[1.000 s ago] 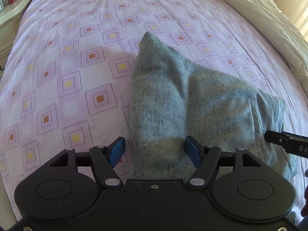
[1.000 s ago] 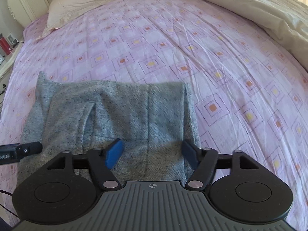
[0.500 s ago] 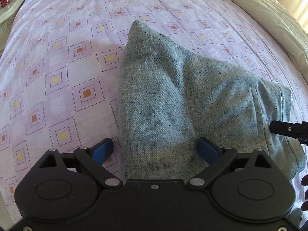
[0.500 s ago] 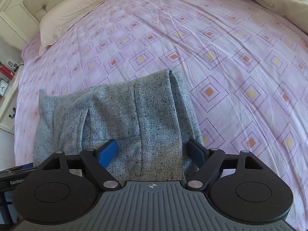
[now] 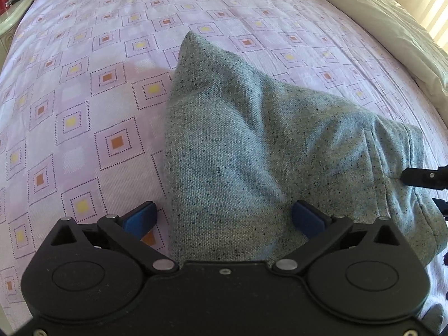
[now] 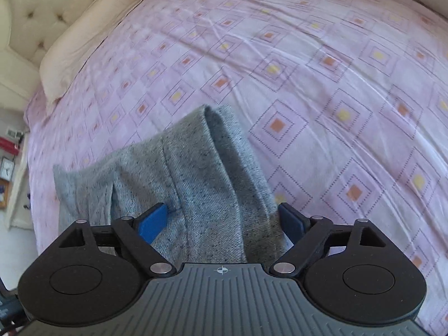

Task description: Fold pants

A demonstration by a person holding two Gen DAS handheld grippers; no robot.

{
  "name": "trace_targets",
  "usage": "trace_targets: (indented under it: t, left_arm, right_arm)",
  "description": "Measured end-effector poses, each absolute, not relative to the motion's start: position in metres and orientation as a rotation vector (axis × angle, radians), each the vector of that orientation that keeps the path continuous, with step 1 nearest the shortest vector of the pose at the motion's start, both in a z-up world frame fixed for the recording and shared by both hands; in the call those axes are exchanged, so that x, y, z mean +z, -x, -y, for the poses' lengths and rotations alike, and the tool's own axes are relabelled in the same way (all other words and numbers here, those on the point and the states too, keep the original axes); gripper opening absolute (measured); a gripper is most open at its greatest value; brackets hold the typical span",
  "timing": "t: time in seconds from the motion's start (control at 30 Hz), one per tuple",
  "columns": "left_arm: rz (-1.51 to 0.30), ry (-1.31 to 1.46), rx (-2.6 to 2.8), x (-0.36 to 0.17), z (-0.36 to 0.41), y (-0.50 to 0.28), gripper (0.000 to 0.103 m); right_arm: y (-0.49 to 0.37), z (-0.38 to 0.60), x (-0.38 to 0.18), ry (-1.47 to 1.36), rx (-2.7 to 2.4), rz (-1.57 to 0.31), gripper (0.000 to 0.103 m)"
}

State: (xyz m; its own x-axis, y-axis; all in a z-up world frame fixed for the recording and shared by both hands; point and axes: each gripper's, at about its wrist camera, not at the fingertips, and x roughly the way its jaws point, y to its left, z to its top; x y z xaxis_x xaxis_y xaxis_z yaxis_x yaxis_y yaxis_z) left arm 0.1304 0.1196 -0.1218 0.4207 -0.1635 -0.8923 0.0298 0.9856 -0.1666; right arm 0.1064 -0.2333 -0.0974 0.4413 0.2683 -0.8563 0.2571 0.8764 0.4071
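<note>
Speckled grey pants [image 5: 252,145], folded into a compact bundle, flat on the pink patterned bedsheet [image 5: 84,98]

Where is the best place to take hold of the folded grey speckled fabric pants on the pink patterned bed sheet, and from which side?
Probably the near edge of the folded grey speckled fabric pants, from above. They lie flat on the pink patterned bed sheet, so only the borders offer a lip. The open left gripper straddles the near left corner; the open right gripper stands over the near right edge, where stacked layers show.

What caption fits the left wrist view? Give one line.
Open left gripper over folded grey pants on pink patterned bedsheet.
</note>
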Motion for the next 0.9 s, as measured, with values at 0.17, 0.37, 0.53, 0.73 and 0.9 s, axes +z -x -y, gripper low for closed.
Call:
trace_targets:
  t: [0.17, 0.37, 0.53, 0.73, 0.9]
  left_arm:
    - [-1.123, 0.141, -0.131, -0.121, -0.118, -0.135, 0.097]
    - [-1.026, 0.098, -0.168, -0.104, -0.112, -0.121, 0.040]
    - [-0.939, 0.063, -0.169, -0.085, -0.106, -0.108, 0.026]
    - [-0.863, 0.074, -0.170, -0.051, -0.104, -0.129, 0.025]
    - [-0.835, 0.093, -0.178, -0.033, -0.093, -0.177, 0.025]
  right_arm:
    - [-0.111, 0.220, -0.092, -0.444, 0.034, -1.154, 0.076]
    - [-0.095, 0.202, -0.062, -0.305, 0.142, -1.033, 0.027]
    - [-0.090, 0.204, -0.036, -0.309, 0.182, -0.952, 0.025]
    - [-0.127, 0.207, -0.002, -0.290, 0.209, -0.872, 0.025]
    - [-0.177, 0.223, 0.005, -0.284, 0.189, -0.840, 0.025]
